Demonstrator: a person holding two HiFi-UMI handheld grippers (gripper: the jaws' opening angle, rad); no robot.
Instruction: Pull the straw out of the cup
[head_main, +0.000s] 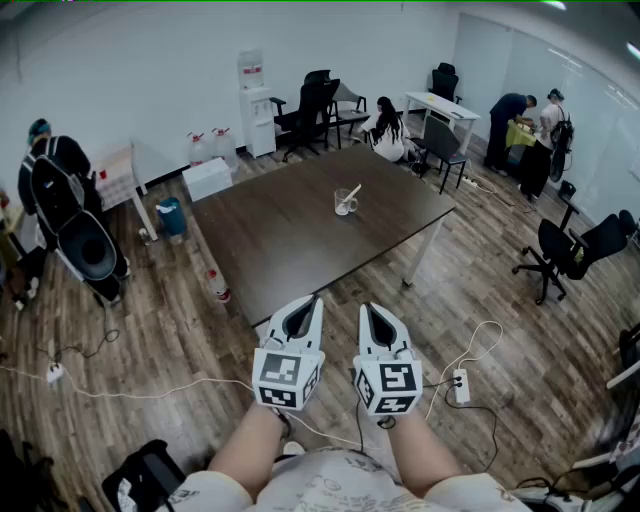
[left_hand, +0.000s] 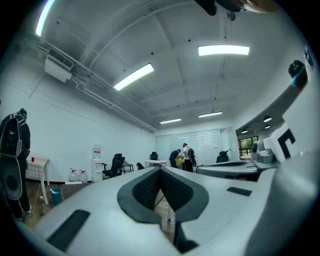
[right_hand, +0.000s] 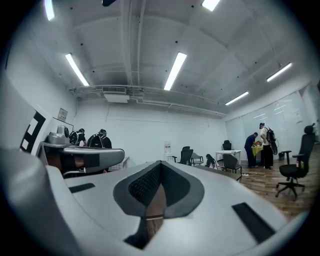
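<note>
The clear cup (head_main: 344, 204) stands upright near the middle of the dark tabletop (head_main: 270, 250). The pale straw (head_main: 351, 192) sits in it, leaning toward 1 o'clock over the rim, and nothing touches either. Well apart from the cup, at 6 o'clock past the tabletop's near edge, the person holds both tools level and side by side. The left claw (head_main: 312, 299) has its jaws pressed together with nothing between them, and the right claw (head_main: 366, 306) is likewise closed tight and empty. Beyond the tabletop, a water dispenser (head_main: 256, 105) stands against the white wall at 11 o'clock, black office chairs (head_main: 310, 105) at 12 o'clock, and people (head_main: 527, 125) by a small table at 2 o'clock. A white power strip (head_main: 461, 385) lies on the wood floor (head_main: 530, 340) at 5 o'clock.
</note>
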